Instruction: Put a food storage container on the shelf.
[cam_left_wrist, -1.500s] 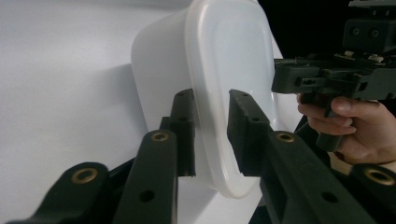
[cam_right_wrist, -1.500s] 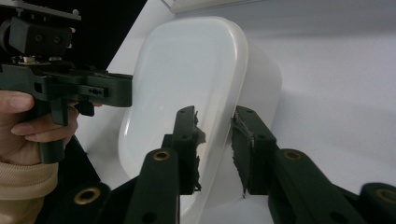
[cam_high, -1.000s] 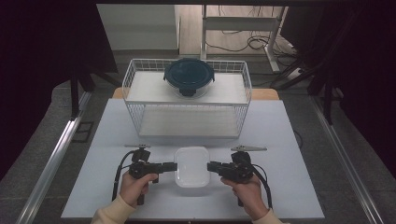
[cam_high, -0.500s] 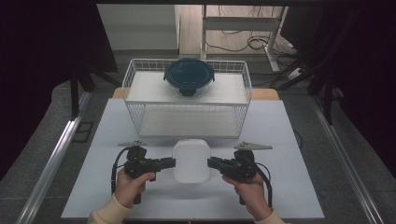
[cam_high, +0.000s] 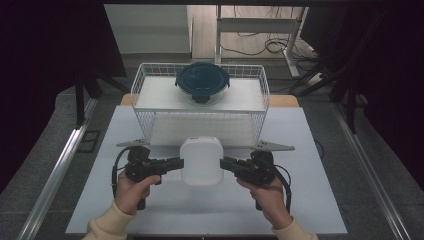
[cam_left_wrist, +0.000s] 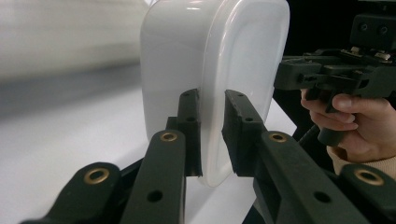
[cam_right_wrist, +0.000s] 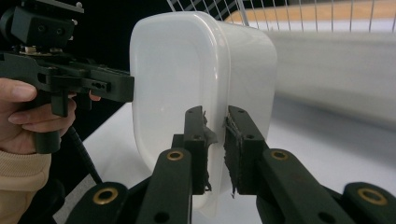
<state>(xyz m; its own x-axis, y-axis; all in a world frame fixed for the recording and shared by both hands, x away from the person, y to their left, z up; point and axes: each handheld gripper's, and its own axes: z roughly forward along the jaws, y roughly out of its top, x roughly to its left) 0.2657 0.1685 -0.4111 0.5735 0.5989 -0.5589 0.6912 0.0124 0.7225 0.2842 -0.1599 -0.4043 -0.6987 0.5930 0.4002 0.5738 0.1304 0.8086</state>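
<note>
Left gripper (cam_high: 176, 163) is clamped on the left rim of the white container (cam_high: 201, 161) — in the left gripper view the pads (cam_left_wrist: 190, 126) pinch the flange from both sides, no gap. Container sits between both hands, clear of the white table (cam_high: 100, 150), just in front of the wire basket (cam_high: 150, 122). Top faces the high camera, roughly level. Basket already holds a round container with a dark lid (cam_high: 202, 80) on its raised shelf at the back; the lower front part looks free.

Right gripper (cam_high: 227, 164) mirrors it: closed on the right rim, pads (cam_right_wrist: 195, 135) bite the flange. The pad rubber looks frayed on that side, so I'd trust that grip a bit less.

Step in hand, as I read it: two-handed carry toward the basket. To do it well:
- Keep both hands at matched height — any mismatch tilts the container and levers the thin rim out of the pads.
- Don't pull the hands apart or push them together; the rim is the only purchase.
- Clear the basket's front wire edge with margin before going forward.
- Aim for the free area, away from the round container.
- Let go only once the base rests flat, both sides together.
</note>
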